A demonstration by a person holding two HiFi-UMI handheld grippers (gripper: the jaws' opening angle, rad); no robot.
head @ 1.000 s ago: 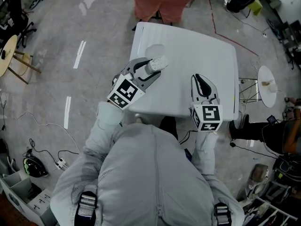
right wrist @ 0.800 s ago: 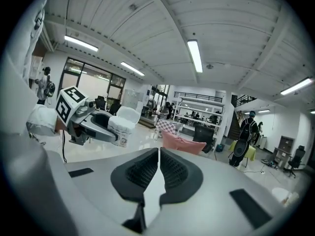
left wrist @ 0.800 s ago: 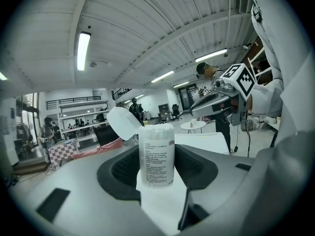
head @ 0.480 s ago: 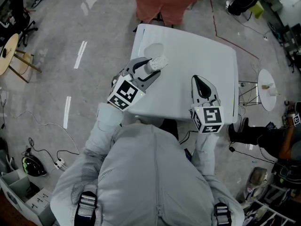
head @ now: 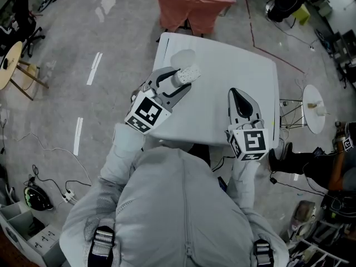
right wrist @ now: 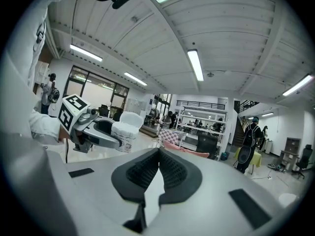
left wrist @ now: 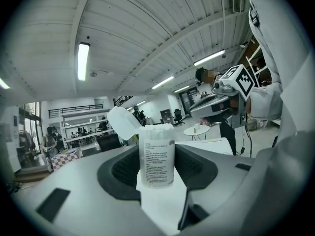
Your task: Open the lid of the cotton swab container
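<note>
Nearest us, our pale sleeves (head: 125, 143) reach forward past the near edge of the white table (head: 222, 65). On the floor to our left lie cables (head: 53, 174), and further off stands a wooden stool (head: 14, 65). A small round table (head: 315, 107) stands off to the right. Beyond the table's far edge is a chair (head: 192, 4) draped in pink cloth. The stretch of tabletop between our two tools is bare.

Our left arm angles in from the near left corner, so the left gripper (head: 182, 81) points up and to the right across the table's left side. Our right arm runs straight ahead, and the right gripper (head: 242, 100) points away from us over the near right part of the table. The two are well apart.

The left gripper's jaws stand wide and pinch the container (head: 186, 75) by its sides, over the table's left part. In the left gripper view the container stands upright between the pads. Its lid (left wrist: 123, 124) is flipped back to the left, and the swabs (left wrist: 157, 129) show at the open top. The right gripper's jaws are pressed together on nothing.
</note>
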